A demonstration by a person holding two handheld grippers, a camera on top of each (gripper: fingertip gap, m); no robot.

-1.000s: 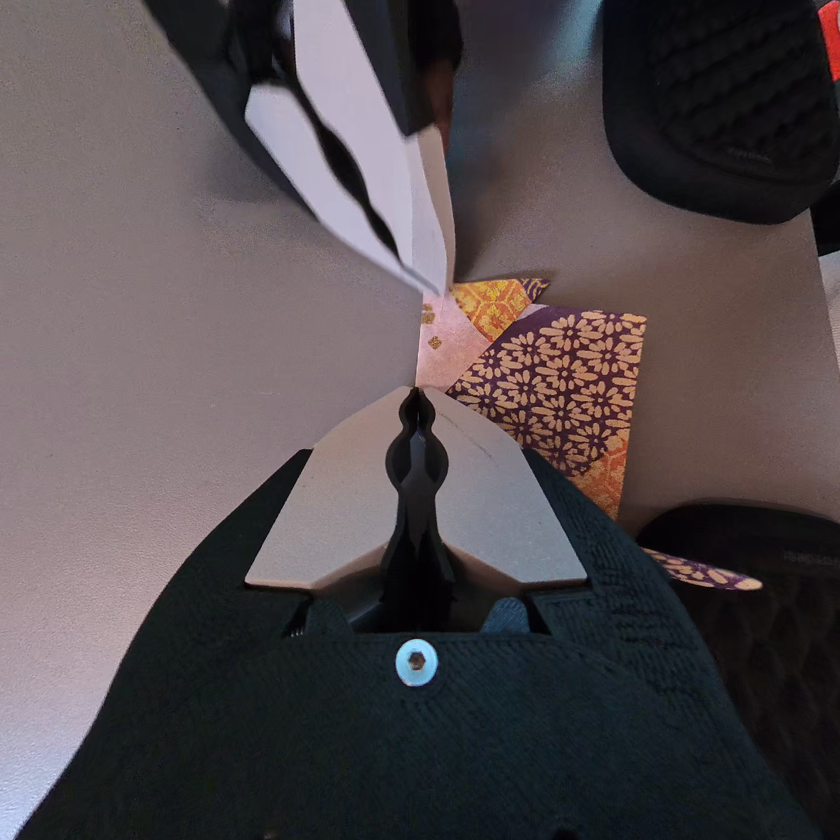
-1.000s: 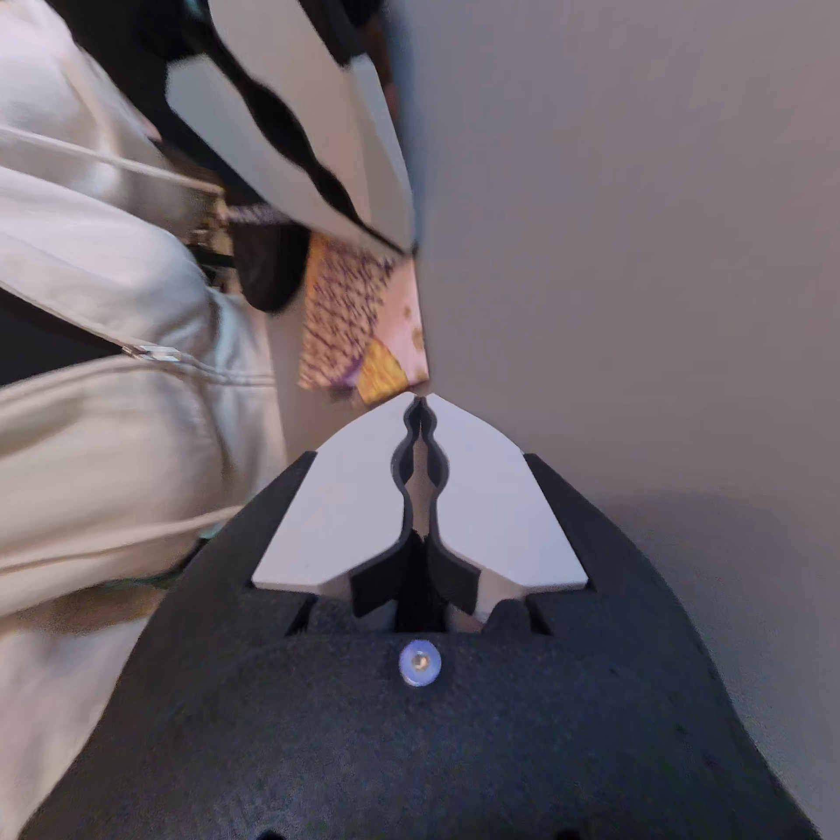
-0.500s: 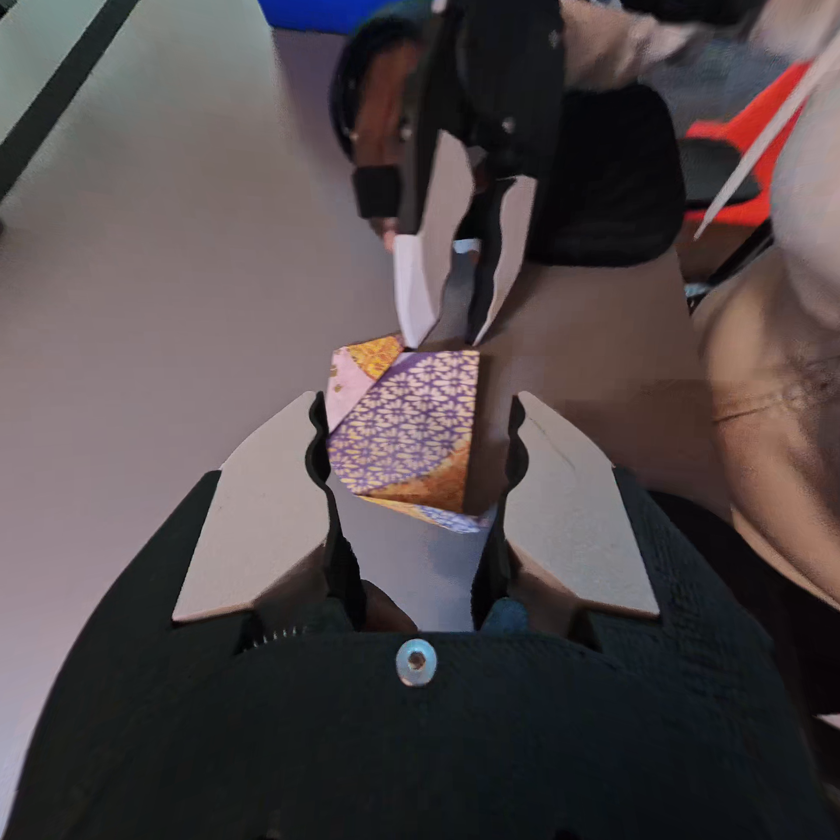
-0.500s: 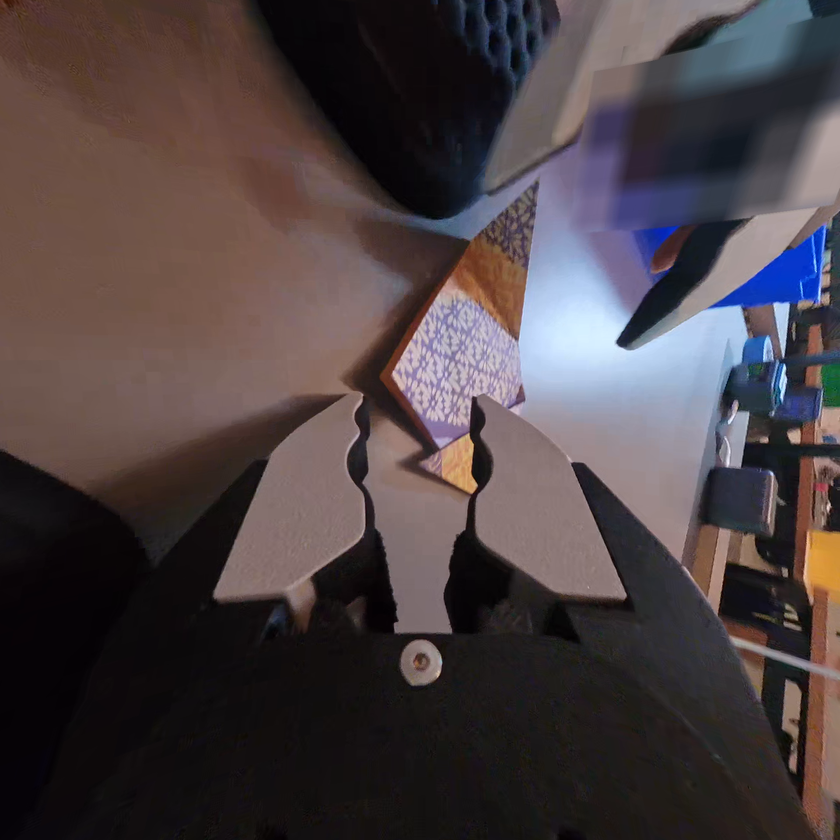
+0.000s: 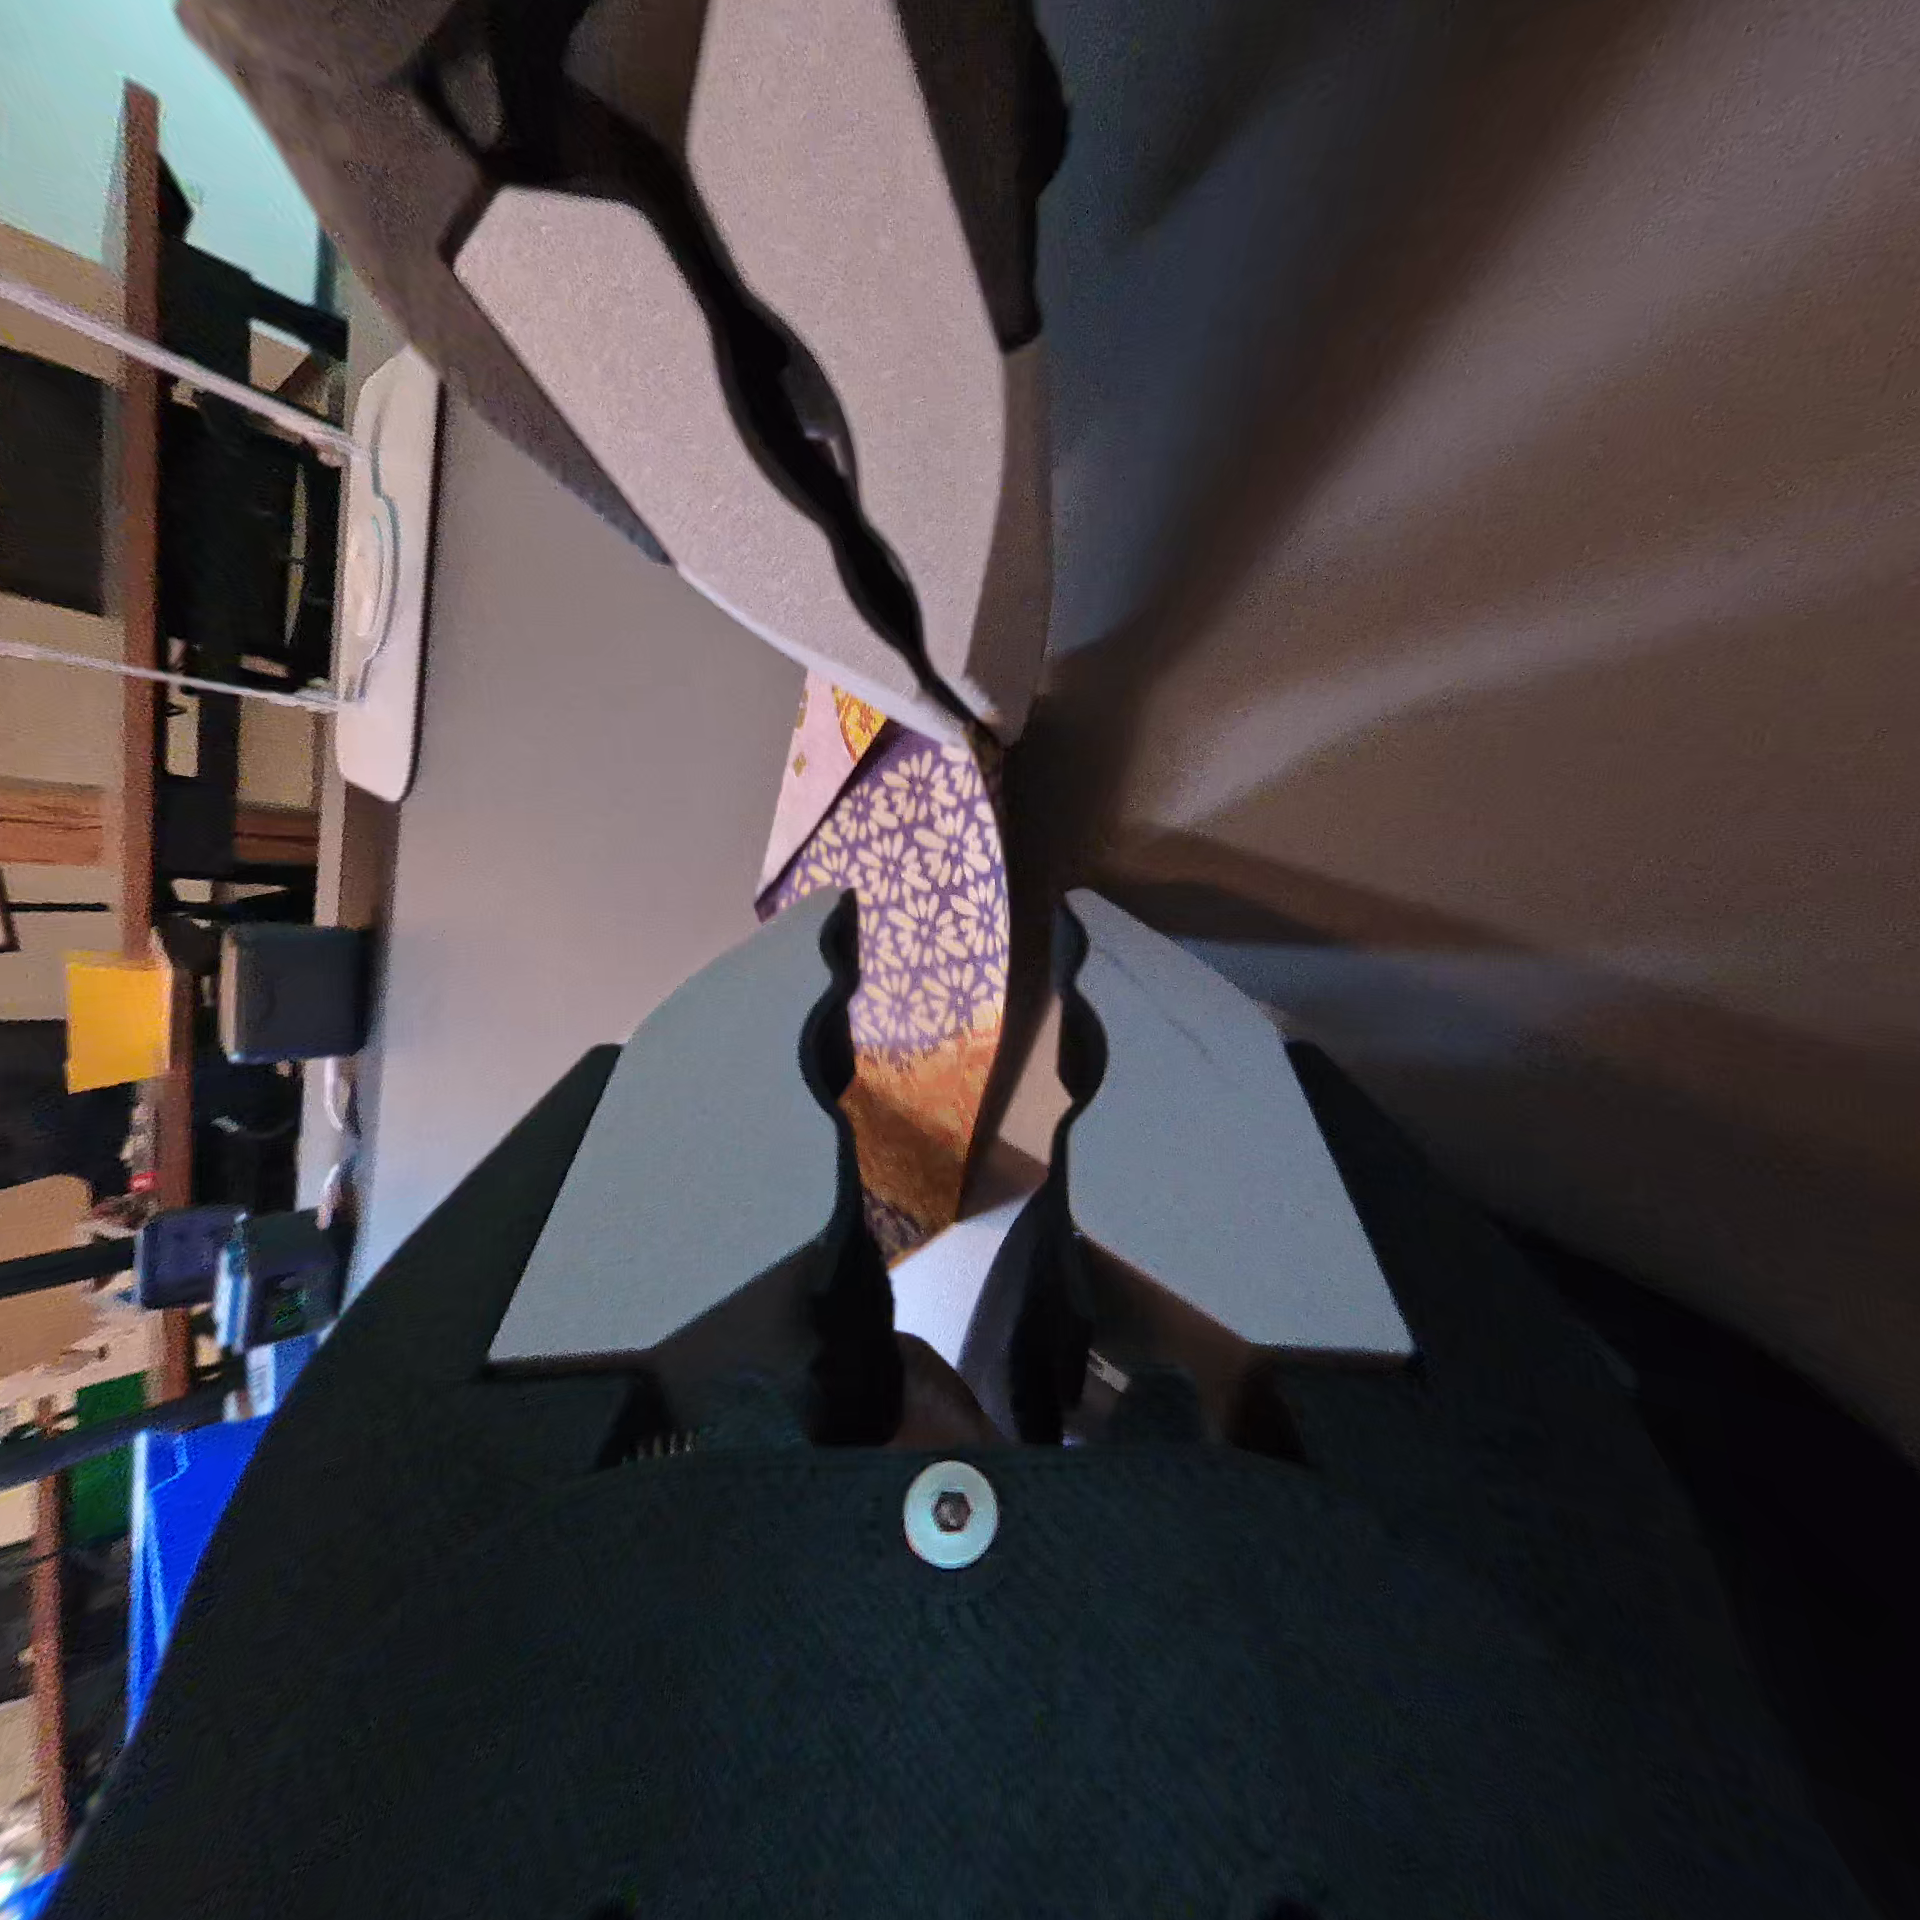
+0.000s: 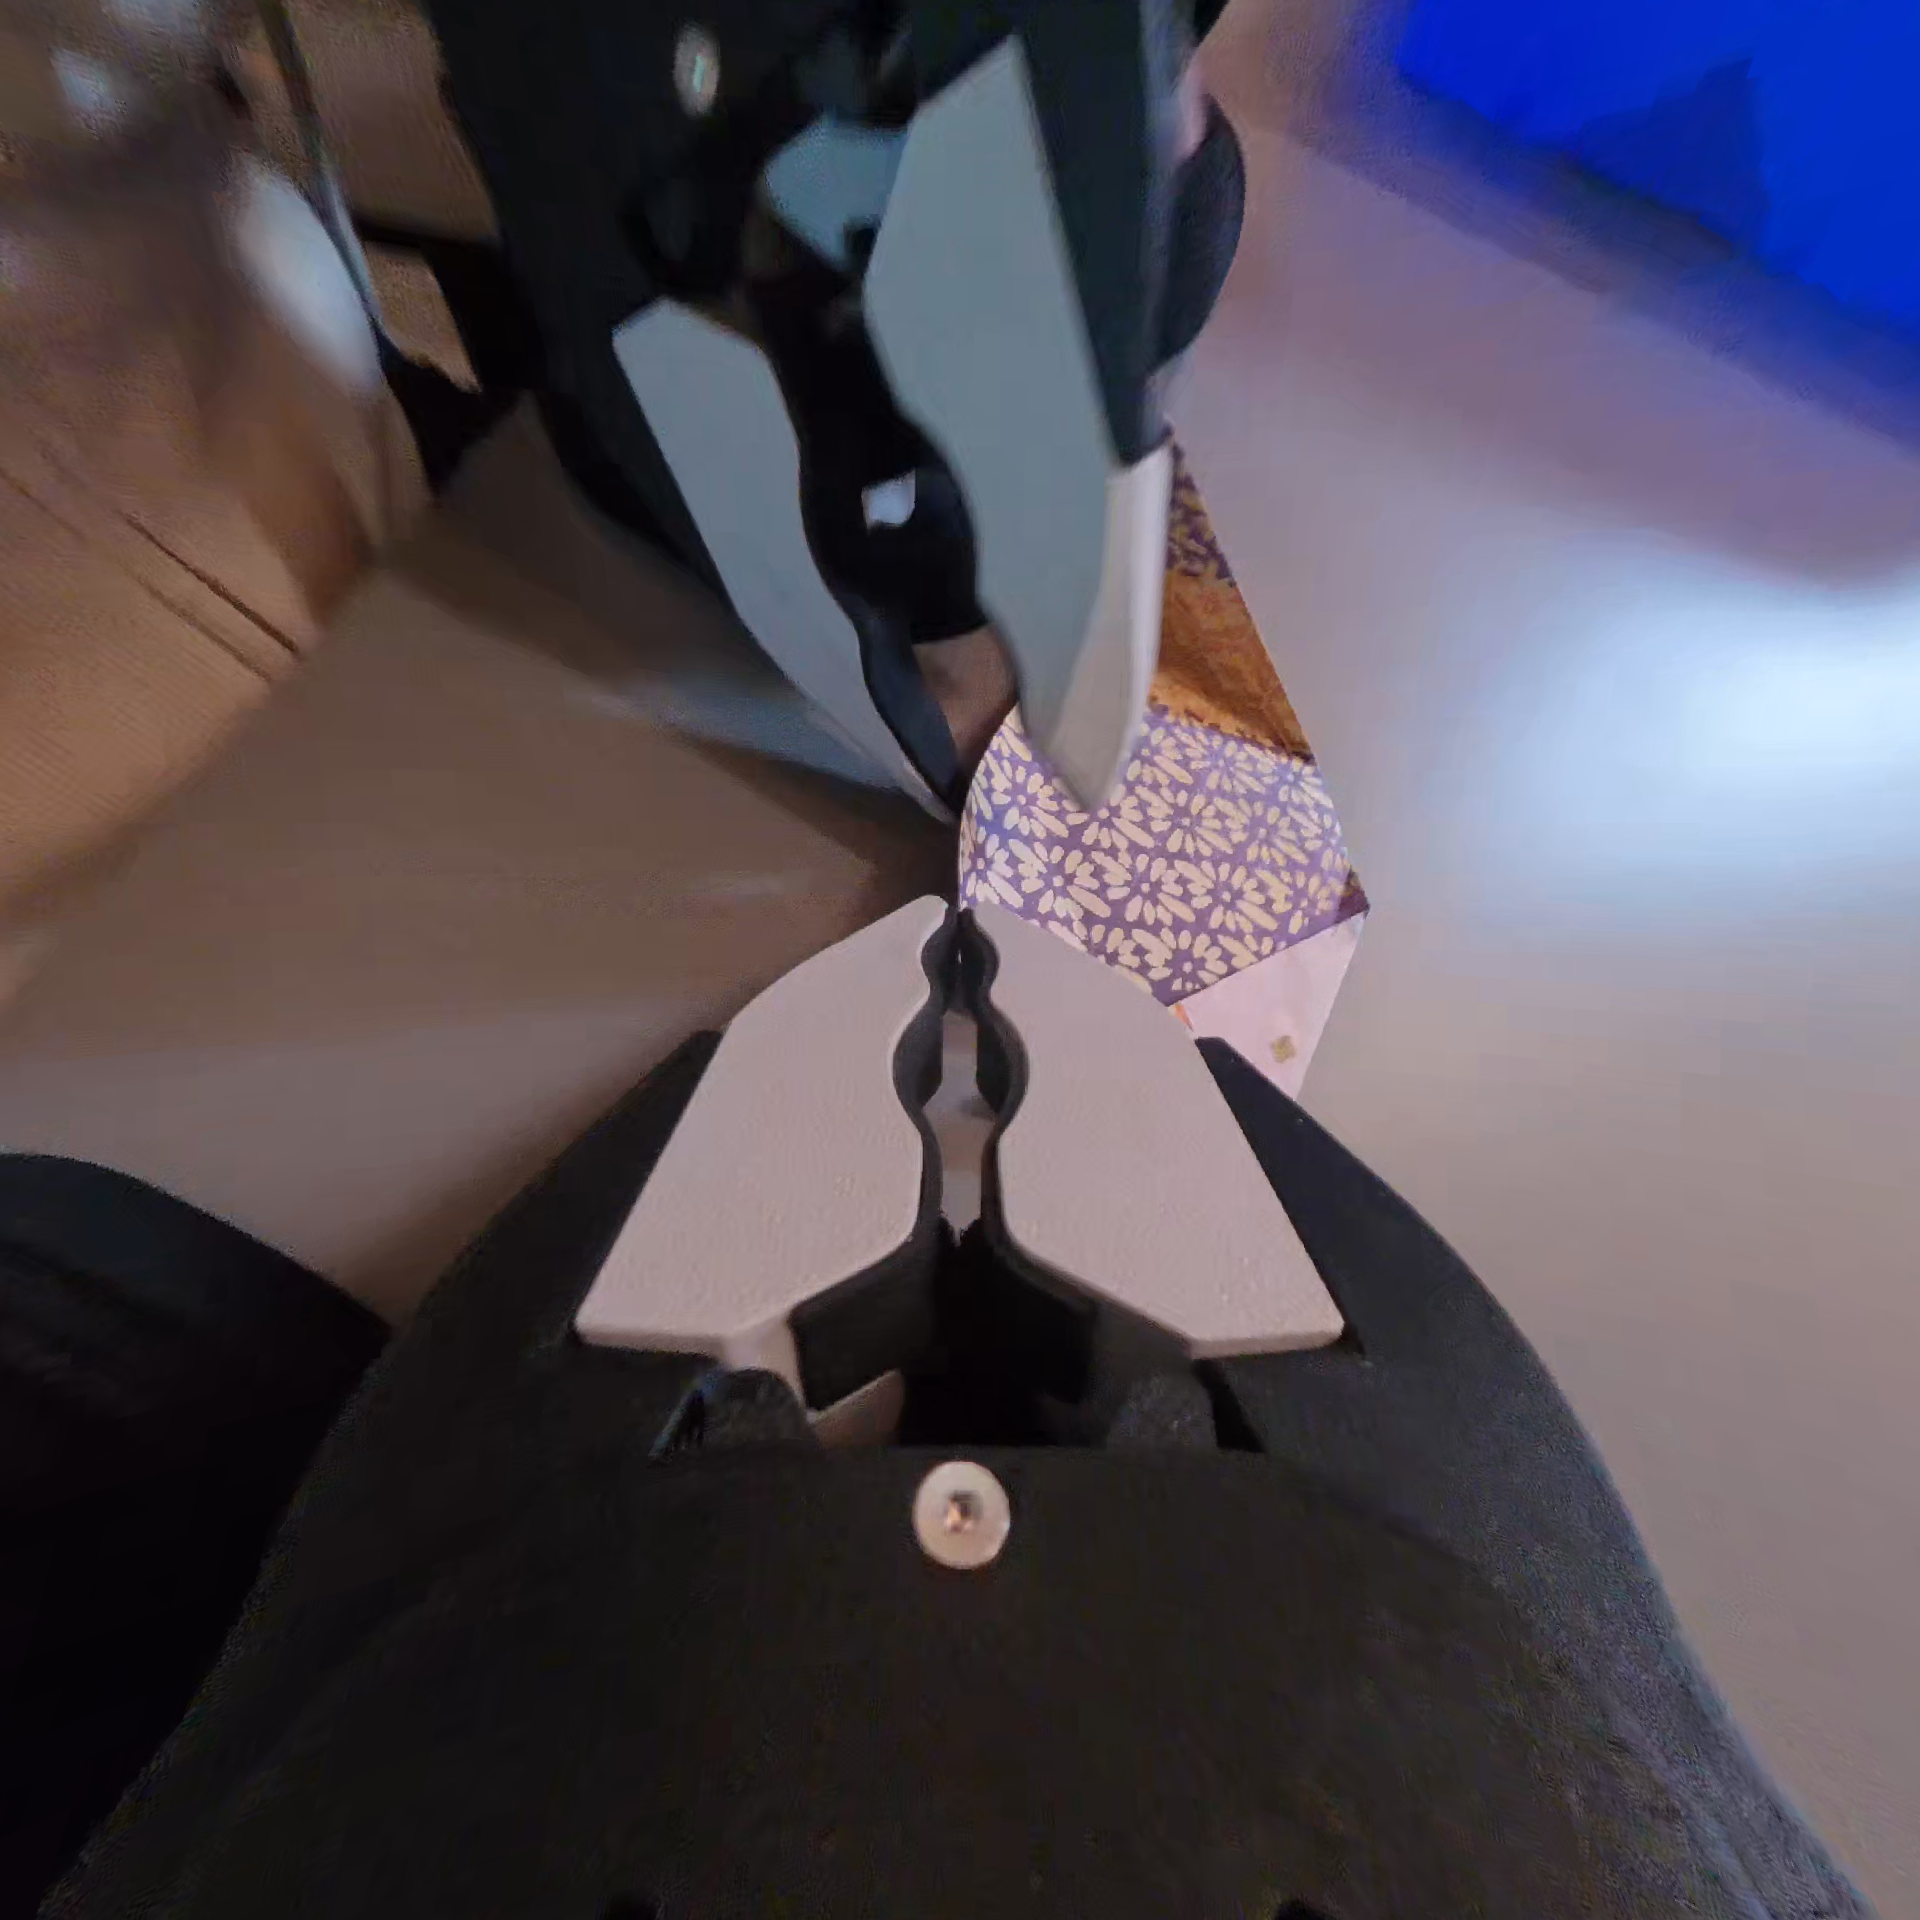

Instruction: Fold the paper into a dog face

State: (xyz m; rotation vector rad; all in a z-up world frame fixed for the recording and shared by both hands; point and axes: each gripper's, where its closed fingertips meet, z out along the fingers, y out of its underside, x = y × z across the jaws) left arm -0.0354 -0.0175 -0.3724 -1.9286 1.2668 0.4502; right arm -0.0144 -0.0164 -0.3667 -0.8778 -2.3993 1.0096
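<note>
Purple-and-gold patterned paper (image 5: 920, 935) sits between the left gripper (image 5: 951, 914)'s spread fingers, while the right gripper (image 6: 961, 920), fingers pressed together, pinches its edge at 12 o'clock. Holding that pinch steady while the left closes should keep the crease straight.

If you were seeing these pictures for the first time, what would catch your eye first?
The patterned paper, purple with pale flowers and gold patches, stands out at the centre against the plain grey table. The right gripper is shut at its near corner, while the left gripper, jaws apart, straddles the sheet. A blurred bright blue object glows at the right view's upper right.
</note>
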